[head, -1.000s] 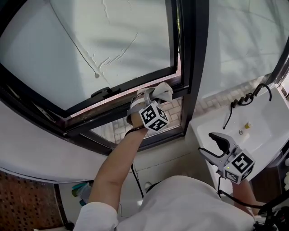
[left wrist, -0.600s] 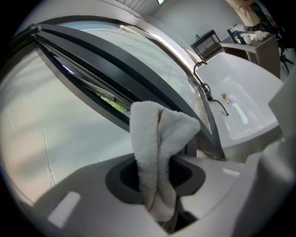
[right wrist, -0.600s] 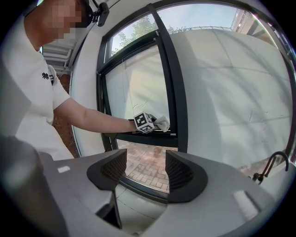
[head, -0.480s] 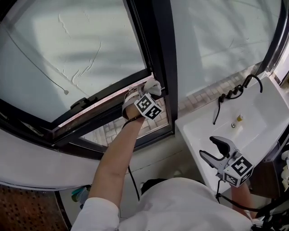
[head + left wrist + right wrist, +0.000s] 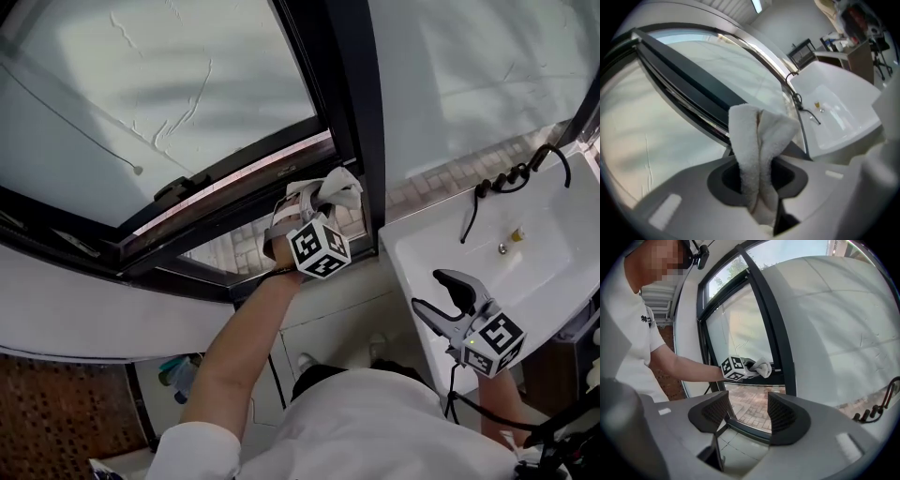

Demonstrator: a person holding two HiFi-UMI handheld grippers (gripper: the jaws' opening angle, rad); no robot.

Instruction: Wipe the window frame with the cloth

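A white cloth (image 5: 333, 190) is clamped in my left gripper (image 5: 314, 202) and sits against the black window frame (image 5: 347, 112) where the sash's bottom rail meets the upright post. In the left gripper view the cloth (image 5: 757, 154) fills the gap between the jaws and hides most of the frame behind it. My right gripper (image 5: 448, 302) hangs open and empty low at the right, over the edge of the white sink (image 5: 525, 272). From the right gripper view I see the left gripper (image 5: 751, 366) with the cloth (image 5: 761, 367) on the frame (image 5: 780, 348).
The frosted sash pane (image 5: 159, 84) is tilted open, with brick paving (image 5: 234, 248) visible below it. A black faucet (image 5: 511, 173) stands at the sink's back edge. A cable (image 5: 279, 389) hangs beside my left arm. A white wall panel (image 5: 469, 66) lies right of the post.
The left gripper and cloth have slid slightly right and down along the frame toward the upright post. The right gripper has stayed open by the sink.
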